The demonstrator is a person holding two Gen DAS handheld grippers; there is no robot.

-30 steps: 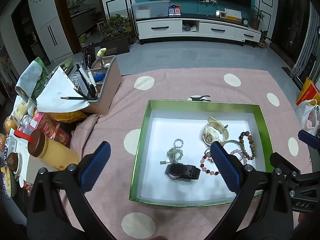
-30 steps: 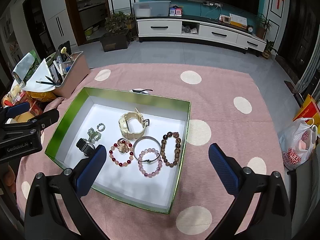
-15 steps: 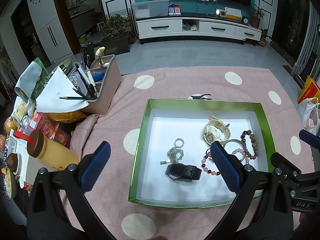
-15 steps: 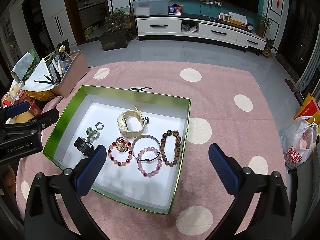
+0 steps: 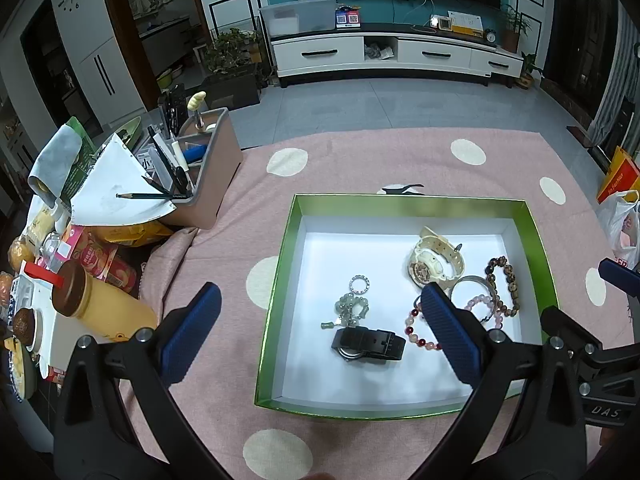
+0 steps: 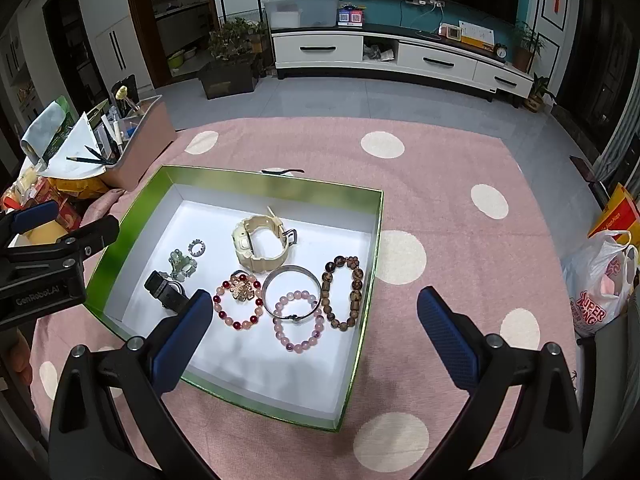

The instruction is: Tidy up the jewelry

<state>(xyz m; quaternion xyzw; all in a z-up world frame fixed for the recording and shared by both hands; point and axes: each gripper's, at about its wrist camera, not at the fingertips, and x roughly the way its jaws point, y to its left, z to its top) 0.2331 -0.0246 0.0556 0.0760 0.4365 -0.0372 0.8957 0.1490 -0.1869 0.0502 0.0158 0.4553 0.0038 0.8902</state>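
A green-walled white box sits on the pink dotted cloth. It holds a cream watch, a black watch, a green bead piece, a small ring, a red bead bracelet, a silver bangle, a pink bead bracelet and a brown bead bracelet. My left gripper hovers open over the box's near left. My right gripper hovers open over its near right corner. Both are empty.
A brown organizer with pens and paper stands at the left, with a yellow bottle and snack packs beside it. A plastic bag lies off the right edge. A black hair clip lies behind the box.
Both views have shifted slightly; the box sits a little farther from the grippers. Nothing in the box has moved and both grippers stay open.
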